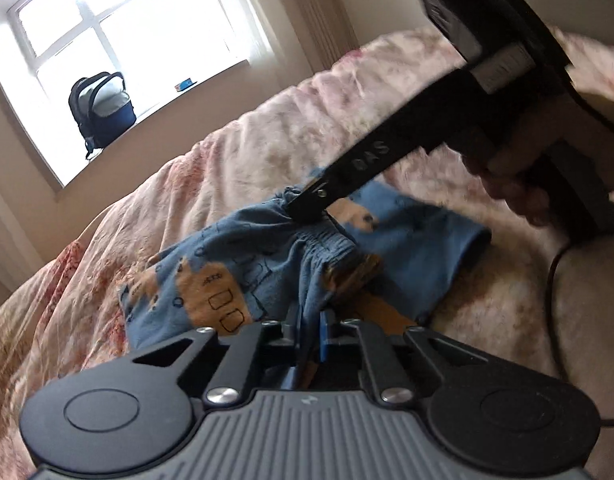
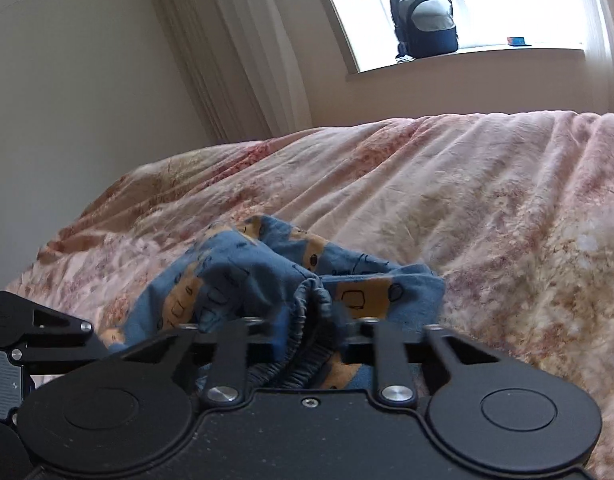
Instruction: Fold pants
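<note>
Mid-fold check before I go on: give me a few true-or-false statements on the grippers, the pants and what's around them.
1. The left gripper is shut on the pants. True.
2. The right gripper hangs open above the pants. False: it is shut on the elastic waistband.
3. The pants lie on a wooden table. False: they lie on a floral bedspread.
4. A backpack stands on the windowsill. True.
5. The pants are already folded flat. False: they are bunched.

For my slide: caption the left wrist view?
Both grippers, left and right, pinch blue patterned pants on a floral bedspread.
</note>
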Motion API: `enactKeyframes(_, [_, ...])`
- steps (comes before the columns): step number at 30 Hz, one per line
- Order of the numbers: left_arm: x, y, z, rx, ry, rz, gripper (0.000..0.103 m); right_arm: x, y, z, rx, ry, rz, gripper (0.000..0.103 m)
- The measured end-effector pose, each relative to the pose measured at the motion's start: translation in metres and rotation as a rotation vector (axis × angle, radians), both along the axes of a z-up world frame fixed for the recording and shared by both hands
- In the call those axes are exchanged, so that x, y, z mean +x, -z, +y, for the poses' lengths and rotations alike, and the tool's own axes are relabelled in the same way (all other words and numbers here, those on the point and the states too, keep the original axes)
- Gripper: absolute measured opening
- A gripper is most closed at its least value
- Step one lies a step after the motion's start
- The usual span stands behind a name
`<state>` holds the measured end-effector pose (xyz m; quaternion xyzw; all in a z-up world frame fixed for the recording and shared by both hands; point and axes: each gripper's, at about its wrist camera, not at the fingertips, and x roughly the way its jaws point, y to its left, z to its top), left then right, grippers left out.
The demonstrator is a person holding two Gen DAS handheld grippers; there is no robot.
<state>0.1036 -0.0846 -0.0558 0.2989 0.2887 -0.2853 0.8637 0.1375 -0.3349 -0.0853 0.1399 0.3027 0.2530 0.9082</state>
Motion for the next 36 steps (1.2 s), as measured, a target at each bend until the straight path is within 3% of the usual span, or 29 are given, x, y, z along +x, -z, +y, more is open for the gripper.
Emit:
enactKeyframes(6, [-0.009, -0.03, -0.005, -0.081, 0.03, -0.003, 0.008, -0.011, -0.034, -0.02, 0.042, 0.023, -0.019, 0.011])
enactKeyframes(9, [-0.006, -0.028, -0.014, -0.117, 0.053, 0.072, 0.008, -0.021, -0.048, -0.033, 0.027, 0.045, -0.007, 0.011])
enactKeyframes(13, [0.009, -0.004, -0.024, -0.139, 0.053, 0.2, 0.018, -0.027, -0.03, -0.044, -0.03, 0.091, 0.066, 0.012])
enactKeyframes(15, [0.016, 0.0, -0.021, -0.18, 0.011, 0.256, 0.019, -0.027, -0.013, -0.043, -0.067, 0.101, 0.103, 0.012])
enactKeyframes(17, [0.018, -0.008, -0.01, -0.261, -0.007, 0.281, 0.031, -0.03, -0.005, -0.044, -0.066, 0.101, 0.109, 0.012])
enactKeyframes(18, [0.019, -0.014, -0.003, -0.299, -0.021, 0.278, 0.058, -0.032, -0.005, -0.045, -0.068, 0.099, 0.097, 0.013])
enactKeyframes(19, [0.018, -0.02, 0.005, -0.328, -0.047, 0.259, 0.082, -0.033, -0.007, -0.046, -0.076, 0.106, 0.086, 0.02])
enactKeyframes(20, [0.018, -0.026, 0.012, -0.356, -0.084, 0.228, 0.089, -0.035, -0.008, -0.047, -0.083, 0.118, 0.077, 0.025])
enactKeyframes(24, [0.024, -0.043, 0.044, -0.436, -0.264, 0.139, 0.1, -0.044, -0.014, -0.048, -0.095, 0.175, 0.03, 0.056])
enactKeyframes(26, [0.03, -0.039, 0.054, -0.416, -0.415, 0.082, 0.103, -0.048, -0.017, -0.042, -0.114, 0.21, -0.002, 0.082])
enactKeyframes(28, [0.04, -0.025, 0.06, -0.352, -0.528, 0.084, 0.103, -0.048, -0.019, -0.03, -0.135, 0.196, -0.022, 0.094])
enactKeyframes(30, [0.047, -0.012, 0.067, -0.311, -0.574, 0.133, 0.103, -0.048, -0.018, -0.01, -0.178, 0.139, -0.021, 0.098])
enactKeyframes(32, [0.05, 0.0, 0.078, -0.303, -0.606, 0.184, 0.103, -0.051, -0.012, 0.007, -0.283, 0.08, -0.018, 0.098])
enactKeyframes(34, [0.052, 0.01, 0.094, -0.359, -0.621, 0.227, 0.103, -0.054, -0.002, 0.015, -0.401, 0.066, -0.004, 0.099])
enactKeyframes(36, [0.053, 0.019, 0.109, -0.431, -0.613, 0.27, 0.103, -0.055, 0.006, 0.009, -0.419, 0.061, 0.011, 0.102])
